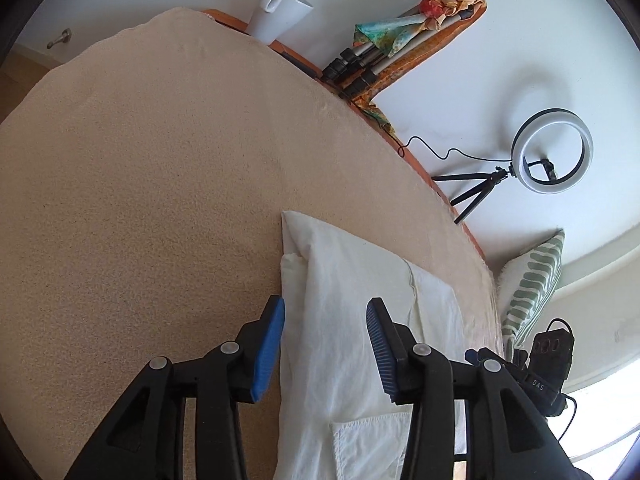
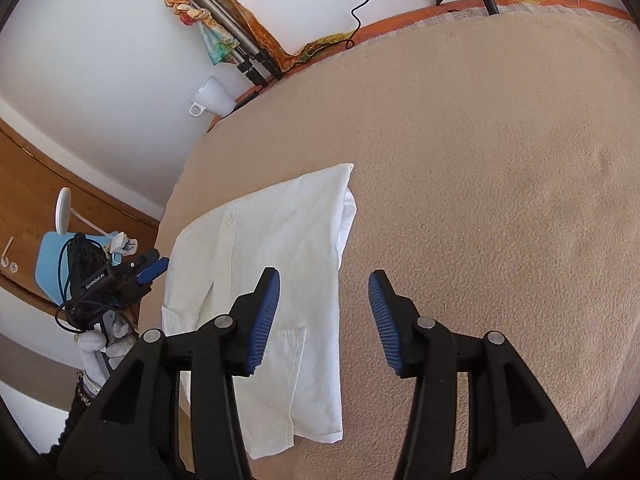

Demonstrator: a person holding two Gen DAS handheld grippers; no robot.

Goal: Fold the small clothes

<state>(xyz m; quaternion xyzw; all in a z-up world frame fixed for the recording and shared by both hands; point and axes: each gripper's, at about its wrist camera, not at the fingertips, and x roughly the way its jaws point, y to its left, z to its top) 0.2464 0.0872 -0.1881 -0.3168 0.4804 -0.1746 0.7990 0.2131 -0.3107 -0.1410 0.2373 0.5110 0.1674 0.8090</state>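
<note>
Your left gripper [image 1: 325,316] hangs over the near part of the folded white shirt [image 1: 352,320], its blue pads parted and pressing on nothing; the cloth lies flat below the gap between them. Your right gripper [image 2: 324,292] is likewise spread apart and empty, with its left pad above the shirt's right edge and its right pad above bare beige blanket [image 2: 480,160].

The shirt [image 2: 276,264] lies folded lengthwise into a long narrow strip on the blanket, close to the blanket's edge. In the right wrist view a chest pocket [image 2: 288,360] faces up at the near end, and a button shows on the far part. A second layer of cloth peeks out along the far right edge of the fold.

In the right wrist view you can see the left gripper [image 2: 154,268] just off the left edge of the blanket, held in your gloved hand [image 2: 106,344].

At the far side of the bed stand a white mug [image 1: 276,12], a folded tripod [image 1: 360,64] wrapped in a coloured scarf [image 1: 452,0], and a ring light [image 1: 552,150] on a small stand. A green striped cushion [image 1: 532,284] leans at the right, past the blanket's edge.
</note>
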